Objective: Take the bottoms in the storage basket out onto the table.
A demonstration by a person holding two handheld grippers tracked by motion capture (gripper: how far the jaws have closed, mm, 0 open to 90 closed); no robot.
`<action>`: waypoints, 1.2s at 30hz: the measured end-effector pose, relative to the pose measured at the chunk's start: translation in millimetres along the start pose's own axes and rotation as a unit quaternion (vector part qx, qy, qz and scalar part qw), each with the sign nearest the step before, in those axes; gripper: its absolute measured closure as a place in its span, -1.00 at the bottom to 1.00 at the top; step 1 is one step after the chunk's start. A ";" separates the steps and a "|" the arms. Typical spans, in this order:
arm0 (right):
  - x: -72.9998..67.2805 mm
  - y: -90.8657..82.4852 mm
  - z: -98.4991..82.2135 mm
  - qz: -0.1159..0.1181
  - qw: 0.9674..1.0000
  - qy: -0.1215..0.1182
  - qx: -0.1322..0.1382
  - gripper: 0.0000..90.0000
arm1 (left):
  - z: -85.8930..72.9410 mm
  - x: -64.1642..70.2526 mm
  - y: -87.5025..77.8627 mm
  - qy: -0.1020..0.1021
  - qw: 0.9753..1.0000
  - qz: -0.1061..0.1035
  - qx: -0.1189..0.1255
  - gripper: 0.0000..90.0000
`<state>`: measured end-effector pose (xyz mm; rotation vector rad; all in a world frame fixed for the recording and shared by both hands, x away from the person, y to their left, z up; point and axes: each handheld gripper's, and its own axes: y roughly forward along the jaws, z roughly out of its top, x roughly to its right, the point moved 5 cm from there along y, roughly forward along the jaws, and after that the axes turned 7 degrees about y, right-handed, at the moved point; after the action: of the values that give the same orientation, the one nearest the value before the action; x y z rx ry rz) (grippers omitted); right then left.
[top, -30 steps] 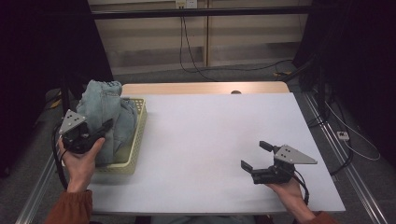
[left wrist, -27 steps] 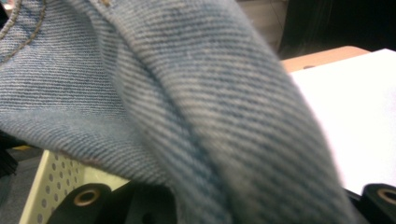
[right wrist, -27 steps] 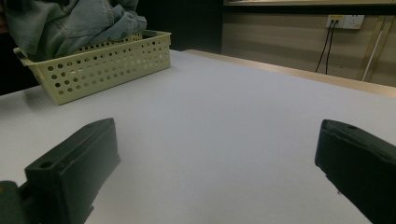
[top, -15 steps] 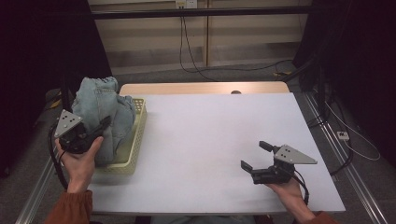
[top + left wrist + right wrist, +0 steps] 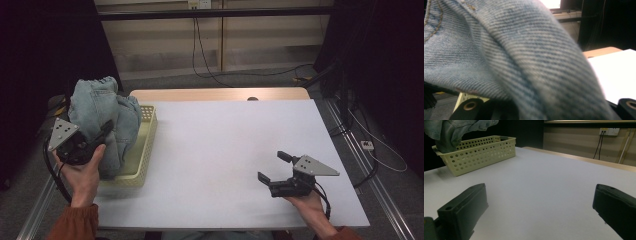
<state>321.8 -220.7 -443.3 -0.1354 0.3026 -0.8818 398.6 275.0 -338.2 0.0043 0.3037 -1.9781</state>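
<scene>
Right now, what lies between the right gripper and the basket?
Nothing: in the right gripper view, bare white table runs from the right gripper to the yellow perforated basket.

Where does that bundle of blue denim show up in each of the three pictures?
High view: the denim garment is at the left, lifted over the yellow basket, gripped by the left gripper.
Left gripper view: denim close up, across most of the frame.
Right gripper view: top left corner, above the basket.
Shared landmark: the white tabletop.
</scene>
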 end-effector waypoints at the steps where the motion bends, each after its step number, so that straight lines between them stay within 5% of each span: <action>1: 0.0 0.0 0.0 0.000 1.000 0.000 0.000 -1.00 | 0.9 -0.4 -0.6 -0.001 1.000 0.001 0.003 0.58; 19: -0.3 1.1 0.0 0.001 1.000 -0.001 -0.001 -1.00 | 18.1 -3.3 -11.1 0.002 1.000 0.003 0.024 0.58; 24: -0.1 2.0 -0.1 0.002 1.000 0.000 -0.002 -1.00 | 24.3 -2.7 -10.5 -0.013 0.999 -0.004 0.033 0.58; 36: -0.4 2.1 0.5 0.004 1.000 0.000 0.000 -1.00 | 39.6 11.6 -4.7 -0.001 0.999 -0.016 0.046 0.58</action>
<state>323.3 -219.0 -443.3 -0.1345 0.3029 -0.8732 394.8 257.9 -300.5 0.0578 0.2120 -2.0214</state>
